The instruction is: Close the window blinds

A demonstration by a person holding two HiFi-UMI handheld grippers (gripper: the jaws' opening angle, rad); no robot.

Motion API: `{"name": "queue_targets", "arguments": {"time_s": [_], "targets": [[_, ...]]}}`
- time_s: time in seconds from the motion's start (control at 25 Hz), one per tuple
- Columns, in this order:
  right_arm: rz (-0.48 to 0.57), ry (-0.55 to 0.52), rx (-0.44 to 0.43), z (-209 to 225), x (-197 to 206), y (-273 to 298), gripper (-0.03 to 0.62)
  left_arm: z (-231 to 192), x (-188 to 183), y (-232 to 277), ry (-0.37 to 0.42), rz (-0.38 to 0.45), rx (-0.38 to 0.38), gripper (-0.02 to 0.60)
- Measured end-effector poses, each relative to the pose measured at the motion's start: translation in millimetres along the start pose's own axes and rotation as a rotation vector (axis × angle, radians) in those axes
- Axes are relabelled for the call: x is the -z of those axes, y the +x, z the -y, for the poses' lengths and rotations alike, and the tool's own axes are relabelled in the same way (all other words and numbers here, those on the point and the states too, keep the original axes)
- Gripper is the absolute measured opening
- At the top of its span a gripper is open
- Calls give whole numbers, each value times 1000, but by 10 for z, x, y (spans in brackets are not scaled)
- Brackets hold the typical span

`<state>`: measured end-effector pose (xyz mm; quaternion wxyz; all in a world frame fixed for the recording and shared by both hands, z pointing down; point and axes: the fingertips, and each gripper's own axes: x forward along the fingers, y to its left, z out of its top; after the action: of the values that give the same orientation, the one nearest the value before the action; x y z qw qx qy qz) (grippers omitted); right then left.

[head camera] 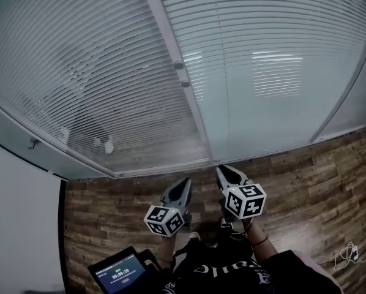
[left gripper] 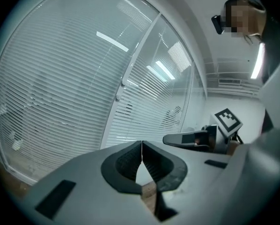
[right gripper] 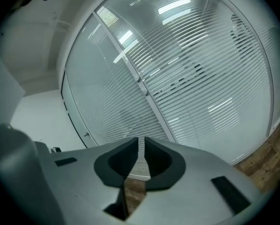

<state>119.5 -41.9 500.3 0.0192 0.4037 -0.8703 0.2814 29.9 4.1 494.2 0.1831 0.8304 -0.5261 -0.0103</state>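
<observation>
White horizontal-slat blinds (head camera: pixel 79 72) hang behind the glass wall ahead of the person, down to the sill on both panes. On the left pane dim shapes show between the slats. On the right pane ceiling lights mirror in the glass. A pale window post (head camera: pixel 171 41) between the panes carries two small round knobs (head camera: pixel 182 75).

Only the head view takes in the white wall (head camera: pixel 18 225) at far left, a tablet (head camera: pixel 119 274) with a lit screen by the person's body, the wood-plank floor (head camera: pixel 305 176) and a loose cable (head camera: pixel 348 256) at lower right.

The left gripper (head camera: pixel 184 182) is held low, well short of the blinds, its jaws clenched tip to tip on nothing. Its own view also catches the right gripper (left gripper: pixel 170 138) side-on. The right gripper's jaws stand nearly together with a thin slit between them and nothing in it. Both grippers point toward the post's foot, apart from the glass.
</observation>
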Motion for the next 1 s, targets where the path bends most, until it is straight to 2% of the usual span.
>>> {"name": "queue_targets", "arguments": {"time_s": [0.32,0.52,0.76,0.88,1.0], "targets": [[4,-34,-22,-579,316,-171,54,79,124,-628,12,23,34,5],[7,-43,-35,-1257,846,-516,54,157,395,-1524,31,26,51,5],[1,-12,9,-2042,1651,-1033,54,211,830,-2691,21,-5,92,5],[5,8,43,-2301,1936,-1304,54,255,996,-3093,12,-25,122,5],[4,-7,69,-2479,2115,-1589,54,314,1078,-3376,-7,-10,130,5]]}}
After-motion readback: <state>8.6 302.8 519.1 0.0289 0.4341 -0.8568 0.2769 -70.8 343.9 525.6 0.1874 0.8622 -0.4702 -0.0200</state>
